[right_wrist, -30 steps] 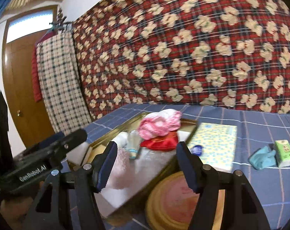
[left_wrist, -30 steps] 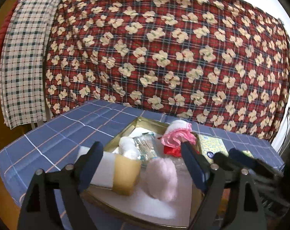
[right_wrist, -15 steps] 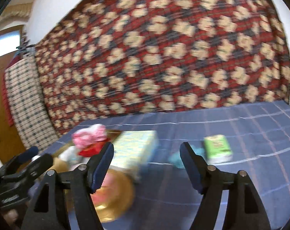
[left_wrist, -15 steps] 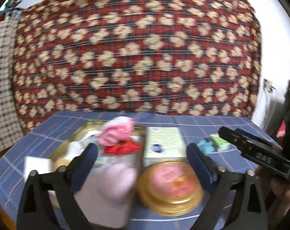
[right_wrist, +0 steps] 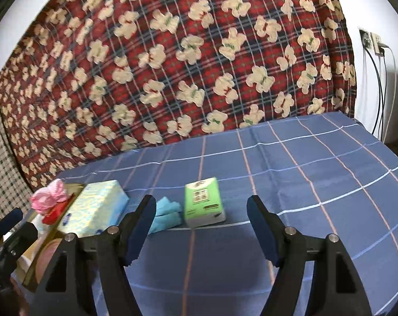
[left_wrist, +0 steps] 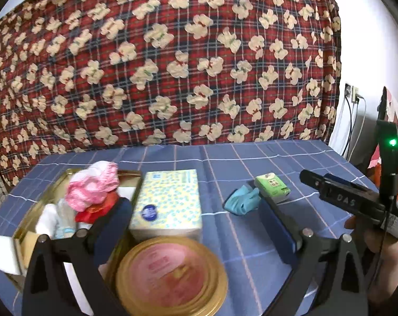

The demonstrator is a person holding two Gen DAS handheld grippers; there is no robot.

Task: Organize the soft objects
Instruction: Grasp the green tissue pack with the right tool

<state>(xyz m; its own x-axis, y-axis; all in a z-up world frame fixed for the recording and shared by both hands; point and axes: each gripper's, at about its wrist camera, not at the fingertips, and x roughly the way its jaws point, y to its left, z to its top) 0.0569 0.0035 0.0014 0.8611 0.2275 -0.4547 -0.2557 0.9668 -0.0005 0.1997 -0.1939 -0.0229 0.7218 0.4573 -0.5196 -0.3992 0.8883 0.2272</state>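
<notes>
**Both grippers wide and empty over the blue checked cloth**

The left gripper (left_wrist: 196, 223) stands with its jaws spread wide and nothing between the pads. In its view a round gold lid with a pink centre (left_wrist: 170, 276) lies at 6 o'clock, and a yellow-and-blue tissue box (left_wrist: 170, 202) sits just behind it, toward 12 o'clock. At 9 o'clock a gold tray (left_wrist: 41, 200) holds a pink crumpled cloth (left_wrist: 93, 184) on top of a red item (left_wrist: 93, 212), with white soft pieces and a white-and-tan sponge (left_wrist: 6, 252) at the near left rim.

At about 2 o'clock from the tissue box, a teal cloth (left_wrist: 242, 200) lies on the blue checked tablecloth (left_wrist: 251, 163), touching or just beside a small green tissue pack (left_wrist: 272, 187). A hand (left_wrist: 383, 258) at the far right carries the other gripper's black body.

The right gripper (right_wrist: 201, 226) is also parted, with no object between its fingers. The green tissue pack (right_wrist: 202, 201) sits ahead of it at 12 o'clock, apart from both pads. The teal cloth (right_wrist: 164, 216) lies at the pack's 9 o'clock, partly hidden behind the left finger. Farther toward 9 o'clock come the tissue box (right_wrist: 93, 210) and the pink cloth (right_wrist: 50, 193). A red plaid blanket with cream bears (right_wrist: 185, 65) hangs behind the table.
</notes>
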